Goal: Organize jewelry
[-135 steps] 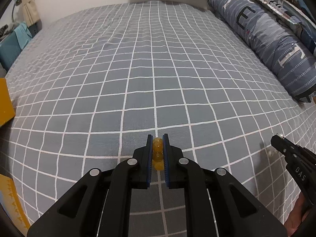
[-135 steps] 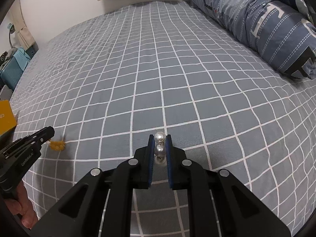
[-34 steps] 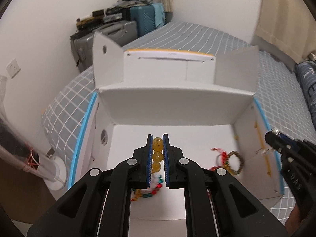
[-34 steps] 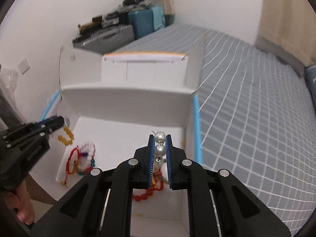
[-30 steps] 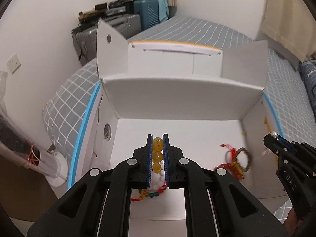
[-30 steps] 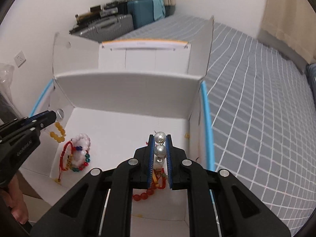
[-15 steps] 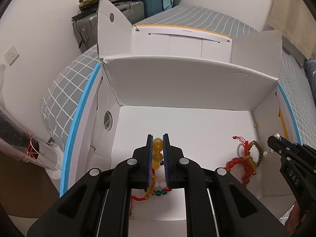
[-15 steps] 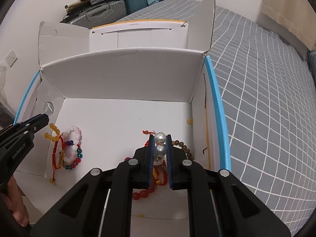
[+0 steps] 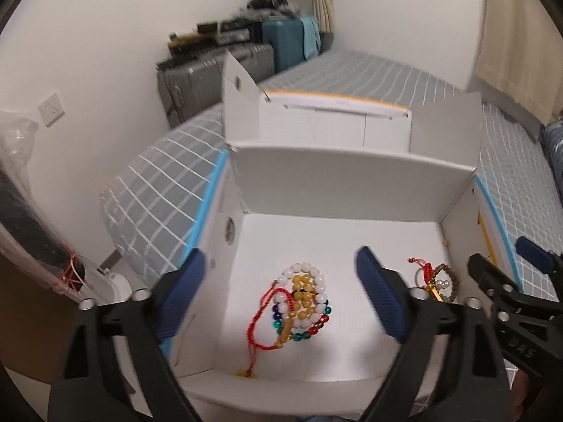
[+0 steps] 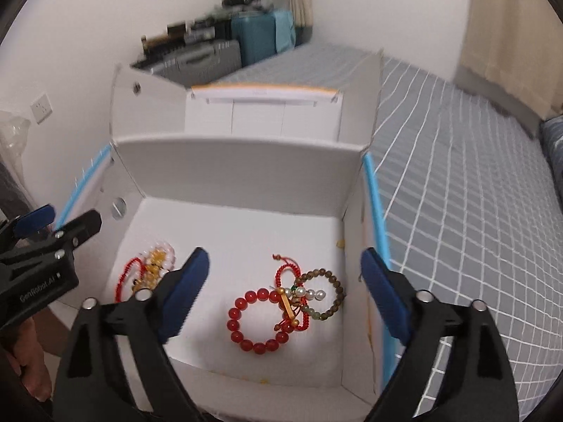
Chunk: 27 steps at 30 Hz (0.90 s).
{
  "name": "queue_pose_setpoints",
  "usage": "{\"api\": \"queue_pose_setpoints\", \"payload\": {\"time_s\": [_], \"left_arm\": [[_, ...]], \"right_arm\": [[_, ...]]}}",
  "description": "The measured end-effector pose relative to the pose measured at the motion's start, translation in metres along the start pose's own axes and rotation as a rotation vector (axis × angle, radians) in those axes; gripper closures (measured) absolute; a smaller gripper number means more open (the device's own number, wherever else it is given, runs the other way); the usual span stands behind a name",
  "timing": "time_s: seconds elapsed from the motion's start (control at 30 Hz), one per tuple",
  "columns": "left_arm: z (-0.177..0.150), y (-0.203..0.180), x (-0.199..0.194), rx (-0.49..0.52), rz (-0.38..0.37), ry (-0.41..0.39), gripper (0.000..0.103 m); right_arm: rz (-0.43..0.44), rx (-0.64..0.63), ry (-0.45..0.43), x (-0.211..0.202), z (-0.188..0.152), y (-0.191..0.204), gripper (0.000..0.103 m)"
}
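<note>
**Both grippers open above a white box of bracelets**

Grey checked bedding (image 10: 457,183) covers a bed beside a white wall, with suitcases (image 9: 218,70) stacked at its far end. On the bed's edge sits an open white cardboard box (image 9: 352,172), flaps raised, blue stripes along its sides.

Above the box, the left gripper (image 9: 281,292) has its blue-padded fingers spread wide, holding nothing. Below it, on the left of the box floor, lies a pile of bracelets: a yellow bead bracelet (image 9: 304,293) resting inside a white bead bracelet (image 9: 318,281), with a red cord (image 9: 257,320) and dark green and blue beads tangled alongside.

The right gripper (image 10: 283,277) is likewise spread wide and empty. Below it, on the right of the floor, lie a red bead bracelet (image 10: 242,320), a brown bead bracelet (image 10: 330,293) and a short pearl strand (image 10: 308,293) across a gold bar, all touching.
</note>
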<state>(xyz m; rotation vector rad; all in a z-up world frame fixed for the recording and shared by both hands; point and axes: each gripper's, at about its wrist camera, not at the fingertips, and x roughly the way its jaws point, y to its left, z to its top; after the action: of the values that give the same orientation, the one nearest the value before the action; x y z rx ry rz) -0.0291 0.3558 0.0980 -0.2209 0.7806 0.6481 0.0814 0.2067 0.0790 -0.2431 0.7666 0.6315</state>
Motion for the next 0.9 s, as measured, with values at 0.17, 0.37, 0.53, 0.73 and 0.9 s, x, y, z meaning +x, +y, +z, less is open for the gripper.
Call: {"api": "queue_pose_setpoints", "payload": {"time_s": [0.17,0.37,0.53,0.73,0.9], "left_arm": [[-0.017,0.011,-0.032,-0.002,-0.001,-0.066,0.006],[-0.046,0.013,-0.052,0.029,-0.05,-0.085,0.006],[-0.071,0.017,-0.064,0.032,-0.073,-0.096,0.006],[-0.094,0.017,-0.077,0.055,-0.099,-0.106,0.006],[-0.109,0.016,-0.082,0.066,-0.133,-0.11,0.006]], "right_arm": [[-0.012,0.026,-0.078,-0.035,-0.016,-0.001,0.007],[-0.036,0.037,-0.128,-0.062,-0.046,0.001,0.007],[-0.051,0.027,-0.148,-0.076,-0.074,0.01,0.007],[-0.05,0.045,-0.165,-0.086,-0.1,0.014,0.007],[-0.05,0.055,-0.158,-0.087,-0.111,0.016,0.007]]}}
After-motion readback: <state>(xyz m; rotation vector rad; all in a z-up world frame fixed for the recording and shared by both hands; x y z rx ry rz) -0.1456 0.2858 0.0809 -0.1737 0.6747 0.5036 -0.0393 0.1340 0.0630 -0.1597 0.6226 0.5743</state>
